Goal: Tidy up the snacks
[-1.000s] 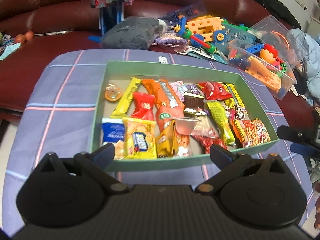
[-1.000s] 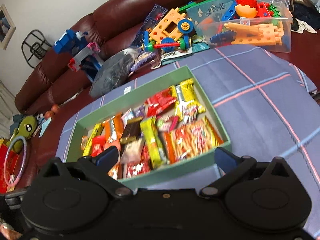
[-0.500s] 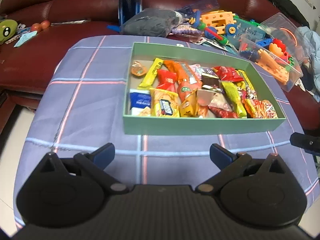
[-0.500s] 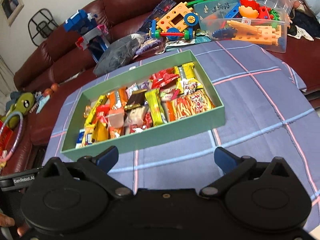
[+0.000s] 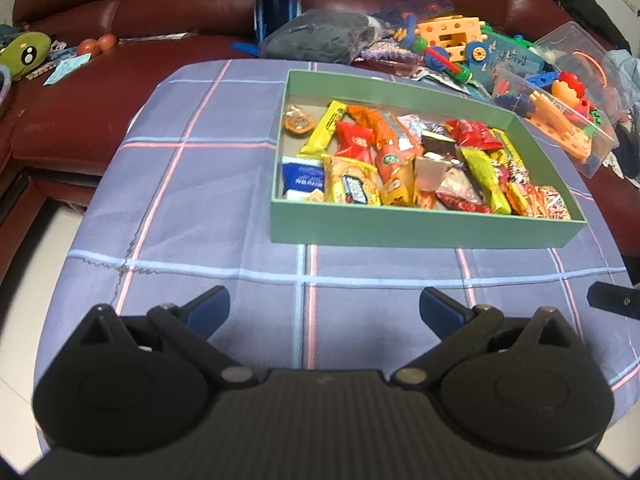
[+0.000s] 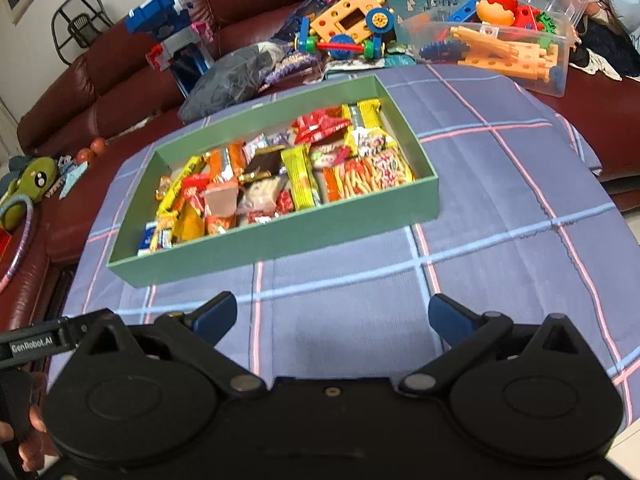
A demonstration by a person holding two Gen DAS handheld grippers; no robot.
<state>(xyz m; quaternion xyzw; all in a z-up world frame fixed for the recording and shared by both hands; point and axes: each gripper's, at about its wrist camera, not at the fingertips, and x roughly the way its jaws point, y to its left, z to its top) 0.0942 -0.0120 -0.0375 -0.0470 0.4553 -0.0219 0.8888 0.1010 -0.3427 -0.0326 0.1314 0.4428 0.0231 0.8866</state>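
Both claws hang wide and hold nothing: the left claw [image 5: 322,300] and the right claw [image 6: 332,312] hover low over bare checked cloth at the near edge of the bench [image 5: 200,220], well short of the goods. Beyond them, toward 1 o'clock in the left view and 11 o'clock in the right, sits the green box [image 5: 420,232], flat on the cloth with its long wall facing the claws. All the snacks [image 5: 400,164] in view lie inside it, wrappers overlapping; none shows loose on the cloth, so the sorting looks close to finished, and the step in hand reads as a last check or a tidy-up.

If any packet needs moving, come down from above instead of across the near wall, which a low claw could nudge and slide on the cloth. Pick a wrapper that lies on top, such as the yellow-green bar [image 6: 300,176], pinch it at a crimped end, and lift straight up so its neighbours stay put. Farther back, at 12 o'clock, toys crowd the sofa [image 5: 120,20], and the clear toy tub [image 6: 520,52] stands close to the bench's far corner; keep any swing clear of it
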